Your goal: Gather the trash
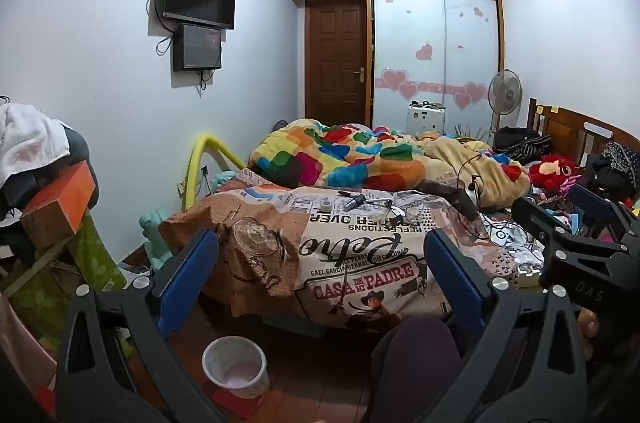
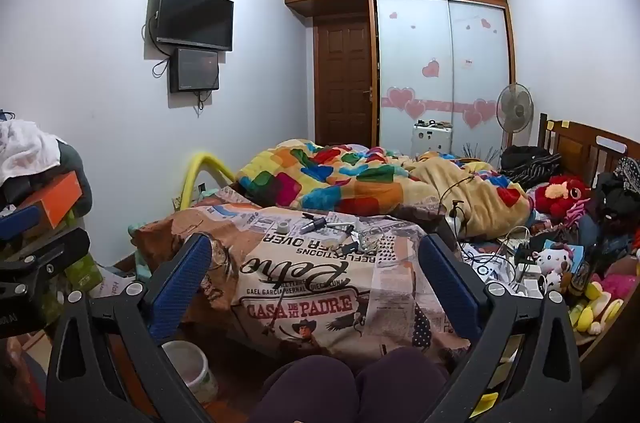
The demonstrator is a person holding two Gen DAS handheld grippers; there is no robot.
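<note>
Left tool and right tool: blue pads spread wide apart, nothing between them, aimed slightly downward at the bed, likely to survey before reaching. Small bits on the printed bedspread at 12 o'clock: a roll of tape, a dark pen-like item, possible trash, too small to identify. White bin on the floor at 7 o'clock, probably the drop spot; partly blocked by a finger in the right view. Knees at 6 o'clock, cut off. Cable clutter at 3 o'clock, indistinct.

bucket: half behind claw arm | bedspread clutter: too small to identify
</note>
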